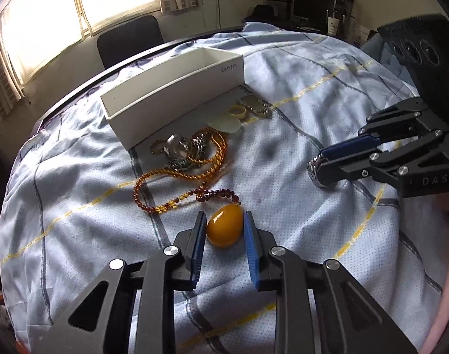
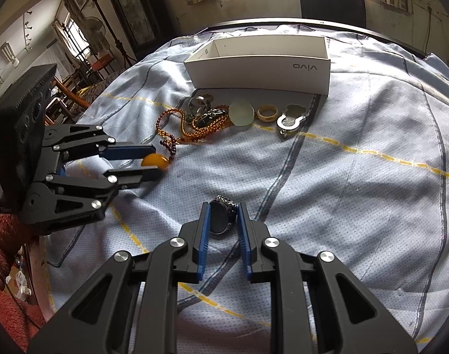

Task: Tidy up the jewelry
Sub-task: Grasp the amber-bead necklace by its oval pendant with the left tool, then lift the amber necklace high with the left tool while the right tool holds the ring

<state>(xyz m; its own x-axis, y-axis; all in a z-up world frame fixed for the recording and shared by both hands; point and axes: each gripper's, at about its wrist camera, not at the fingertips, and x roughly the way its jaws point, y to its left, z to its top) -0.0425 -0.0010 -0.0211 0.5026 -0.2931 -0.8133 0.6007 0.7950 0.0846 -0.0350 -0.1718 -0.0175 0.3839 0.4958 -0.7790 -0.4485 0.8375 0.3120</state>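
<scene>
Tongs left straddle pendant; right perhaps gripping watch.

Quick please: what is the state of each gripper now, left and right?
Left gripper: open, fingers either side of the amber pendant, small gaps visible.
Right gripper: fingers around the watch; whether it grips cannot be told.

Pale blue bedsheet fills the middle, bright window upper left, black chair just below it
</scene>
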